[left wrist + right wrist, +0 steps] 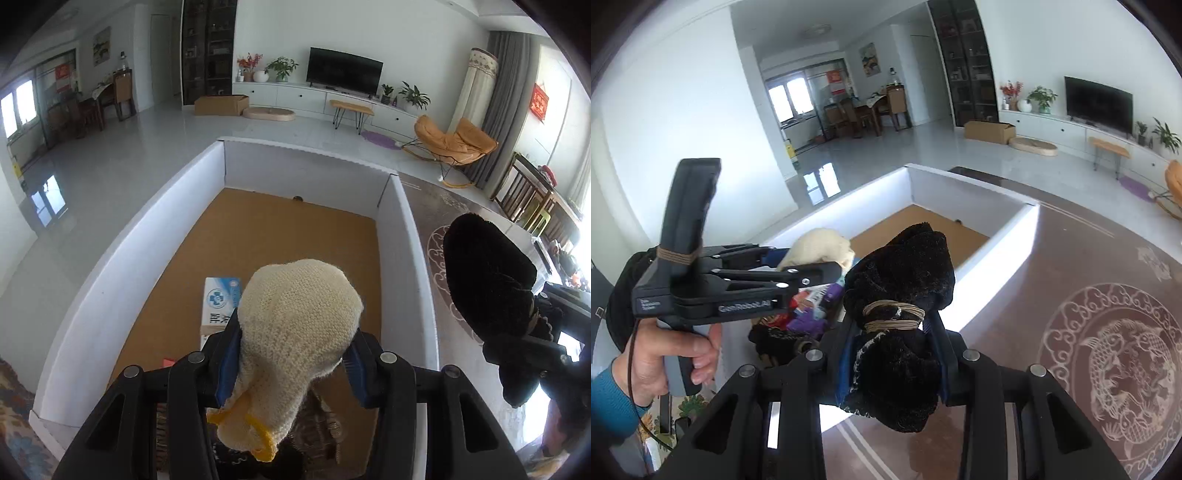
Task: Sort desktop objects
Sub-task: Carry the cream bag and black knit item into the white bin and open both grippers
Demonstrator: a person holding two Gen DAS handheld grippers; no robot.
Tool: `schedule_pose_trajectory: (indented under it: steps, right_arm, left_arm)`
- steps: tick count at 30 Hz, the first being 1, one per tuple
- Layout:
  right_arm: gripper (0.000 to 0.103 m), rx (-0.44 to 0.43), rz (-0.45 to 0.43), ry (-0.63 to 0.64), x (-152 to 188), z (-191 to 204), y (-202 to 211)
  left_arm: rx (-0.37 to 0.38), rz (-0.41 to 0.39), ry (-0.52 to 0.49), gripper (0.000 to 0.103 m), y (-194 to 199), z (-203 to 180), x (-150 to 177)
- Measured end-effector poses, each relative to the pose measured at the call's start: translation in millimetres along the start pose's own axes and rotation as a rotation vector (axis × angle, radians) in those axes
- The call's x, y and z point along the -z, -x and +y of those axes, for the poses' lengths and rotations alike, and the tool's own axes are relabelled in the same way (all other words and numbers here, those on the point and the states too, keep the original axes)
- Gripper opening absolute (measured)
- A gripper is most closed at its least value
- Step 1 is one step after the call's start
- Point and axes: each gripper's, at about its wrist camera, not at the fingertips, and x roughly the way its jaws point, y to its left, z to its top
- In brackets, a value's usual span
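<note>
My left gripper is shut on a cream knitted bundle with a yellow band, held above the white-walled box with a brown floor. My right gripper is shut on a black fuzzy bundle tied with tan string, held just right of the box, over the dark patterned table. The black bundle also shows in the left wrist view. The left gripper and cream bundle show in the right wrist view.
A blue and white carton lies on the box floor. Several small colourful items lie in the near end of the box. The dark table has a round fish pattern. Living-room furniture stands beyond.
</note>
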Motion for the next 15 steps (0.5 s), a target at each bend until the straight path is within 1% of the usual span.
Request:
schedule_pose_trajectory:
  steps: [2,4,5,6,7,8,10,11,12,14,15]
  right_arm:
    - [0.036,-0.024,0.048,0.053,-11,30,-33]
    - [0.038,-0.020,0.117,0.077,-13,47,-69]
    - [0.043,-0.017,0.164,0.074,-12,51,-86]
    - [0.052,-0.008,0.220,0.070,-8,52,-102]
    - [0.055,0.007,0.247,0.069,-5,53,-111]
    - [0.056,0.015,0.250,0.072,-3,53,-114]
    - [0.063,0.014,0.234,0.069,-2,49,-107]
    - [0.072,0.022,0.217,0.068,-2,48,-100]
    - [0.078,0.039,0.195,0.071,-4,45,-88]
    - [0.089,0.067,0.154,0.081,-11,37,-67]
    - [0.093,0.084,0.142,0.083,-21,29,-58]
  left_arm:
    - [-0.028,0.050,0.038,0.050,-12,26,5]
    - [-0.065,0.101,0.064,0.053,-23,42,12]
    - [-0.091,0.121,0.077,0.057,-28,47,16]
    - [-0.108,0.130,0.091,0.058,-30,52,19]
    - [-0.111,0.136,0.110,0.058,-30,56,23]
    - [-0.105,0.132,0.128,0.059,-28,59,24]
    - [-0.111,0.087,0.137,0.068,-17,58,25]
    - [-0.123,0.048,0.132,0.077,-9,55,25]
    - [-0.143,0.008,0.126,0.091,-1,52,24]
    - [-0.223,-0.061,0.132,0.103,15,45,23]
    - [-0.276,-0.085,0.142,0.103,20,43,22]
